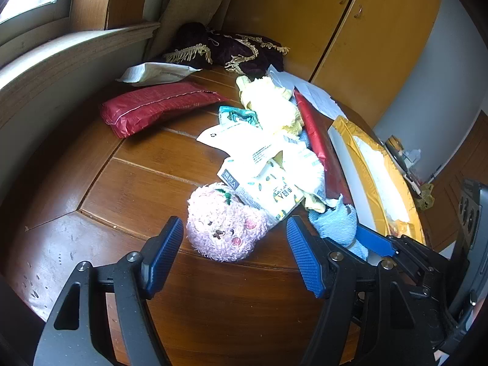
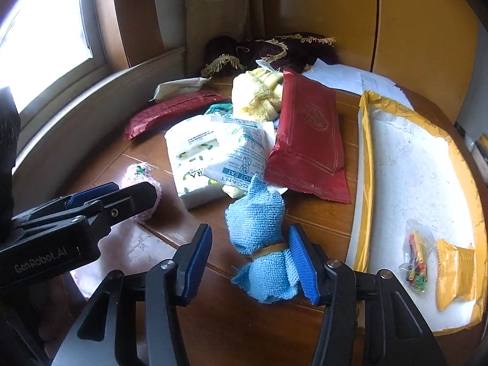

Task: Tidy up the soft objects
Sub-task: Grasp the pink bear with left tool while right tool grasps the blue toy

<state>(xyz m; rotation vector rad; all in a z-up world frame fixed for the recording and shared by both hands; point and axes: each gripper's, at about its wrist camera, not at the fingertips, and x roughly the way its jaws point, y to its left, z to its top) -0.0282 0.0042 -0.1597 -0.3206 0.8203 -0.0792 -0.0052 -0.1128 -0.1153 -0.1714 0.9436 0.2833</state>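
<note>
- While the left tool (image 1: 235,244) hangs low over the wooden tabletop (image 1: 128,189), its blue-padded fingers (image 1: 164,253) stand wide apart and hold nothing.
- Between those fingers, a little farther on, lies a pink plush toy (image 1: 224,228) with a stitched face, resting on the tabletop and touching neither pad.
- Against the far side of the toy leans a white packet with lemon print (image 1: 274,189), part of a heap in the middle.
- The right tool (image 2: 250,262) is also spread open; a rolled blue cloth (image 2: 259,238) tied with a tan band stands between its fingers, and its right pad (image 2: 302,262) seems to touch the cloth while the left pad is clear of it.
- Behind the cloth the heap holds a yellow towel (image 2: 256,94) and a dark red foil pouch (image 2: 308,140) leaning on the packets.
- A second red pouch (image 1: 158,106) lies apart toward the window side.
- To the right sits a flat yellow-edged white tray (image 2: 405,167) carrying a small bag of coloured bits (image 2: 416,262) and a yellow sachet (image 2: 454,274).
- At the far corner a dark fringed fabric (image 1: 231,48) is bunched.
</note>
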